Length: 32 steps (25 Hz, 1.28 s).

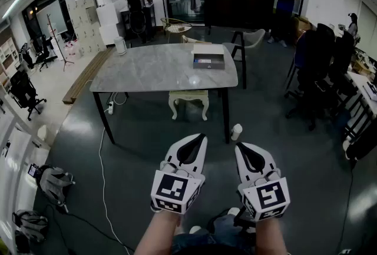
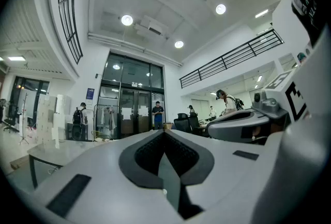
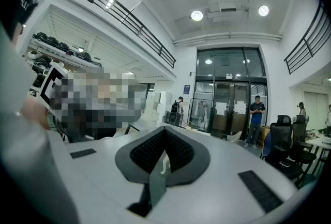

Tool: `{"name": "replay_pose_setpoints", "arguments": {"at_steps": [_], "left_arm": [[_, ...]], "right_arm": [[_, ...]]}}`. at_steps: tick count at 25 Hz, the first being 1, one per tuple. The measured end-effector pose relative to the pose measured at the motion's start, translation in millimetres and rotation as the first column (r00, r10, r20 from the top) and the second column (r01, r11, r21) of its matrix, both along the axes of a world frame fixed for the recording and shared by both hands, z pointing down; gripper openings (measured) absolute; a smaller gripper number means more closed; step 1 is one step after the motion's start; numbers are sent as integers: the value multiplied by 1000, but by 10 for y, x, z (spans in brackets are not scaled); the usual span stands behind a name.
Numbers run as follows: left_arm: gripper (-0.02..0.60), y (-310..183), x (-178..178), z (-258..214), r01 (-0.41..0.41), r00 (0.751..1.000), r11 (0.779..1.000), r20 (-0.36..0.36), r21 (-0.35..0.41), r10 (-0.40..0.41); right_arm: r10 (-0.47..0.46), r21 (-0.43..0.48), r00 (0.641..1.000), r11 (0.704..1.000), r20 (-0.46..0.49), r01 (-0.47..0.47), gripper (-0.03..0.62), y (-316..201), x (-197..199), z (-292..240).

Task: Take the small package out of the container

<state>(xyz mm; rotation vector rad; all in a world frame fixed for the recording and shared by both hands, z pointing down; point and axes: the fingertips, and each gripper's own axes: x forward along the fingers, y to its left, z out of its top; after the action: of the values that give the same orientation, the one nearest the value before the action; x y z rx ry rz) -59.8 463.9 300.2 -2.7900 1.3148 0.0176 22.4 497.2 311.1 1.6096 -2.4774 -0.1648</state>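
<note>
An open shallow box, the container [image 1: 209, 60], lies on the far right part of a marble table [image 1: 147, 71]; a dark small package [image 1: 205, 62] shows inside it. Both grippers hang side by side well short of the table, over the dark floor. My left gripper [image 1: 199, 137] has its jaws closed together with nothing between them, as the left gripper view [image 2: 164, 132] also shows. My right gripper [image 1: 241, 146] is likewise shut and empty, its pads meeting in the right gripper view [image 3: 164, 130]. Both point level toward the table.
A white stool [image 1: 188, 100] stands under the table's near edge, with a white cylinder [image 1: 236, 131] on the floor near the right table leg. Black office chairs [image 1: 318, 71] crowd the right side. Bags [image 1: 53, 180] and a cable lie at left. People stand far back by the doors.
</note>
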Motion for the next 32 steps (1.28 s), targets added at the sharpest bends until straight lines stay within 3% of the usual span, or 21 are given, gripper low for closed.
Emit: {"name": "replay_pose_setpoints", "arguments": {"at_steps": [10, 20, 27, 32], "left_arm": [[12, -404, 282, -13, 50, 999, 999, -15, 2, -50], [12, -1055, 995, -80, 151, 987, 988, -53, 1, -151], [12, -1318, 1354, 13, 193, 981, 981, -14, -14, -193], [12, -1599, 1308, 38, 213, 977, 977, 4, -15, -212]], "right_arm": [[-46, 1, 999, 999, 26, 46, 26, -375, 343, -60], [-177, -9, 984, 984, -1, 177, 26, -1007, 989, -94], [-228, -38, 973, 973, 32, 230, 26, -1358, 1383, 72], [-252, -45, 966, 966, 56, 255, 26, -1626, 1329, 135]]}}
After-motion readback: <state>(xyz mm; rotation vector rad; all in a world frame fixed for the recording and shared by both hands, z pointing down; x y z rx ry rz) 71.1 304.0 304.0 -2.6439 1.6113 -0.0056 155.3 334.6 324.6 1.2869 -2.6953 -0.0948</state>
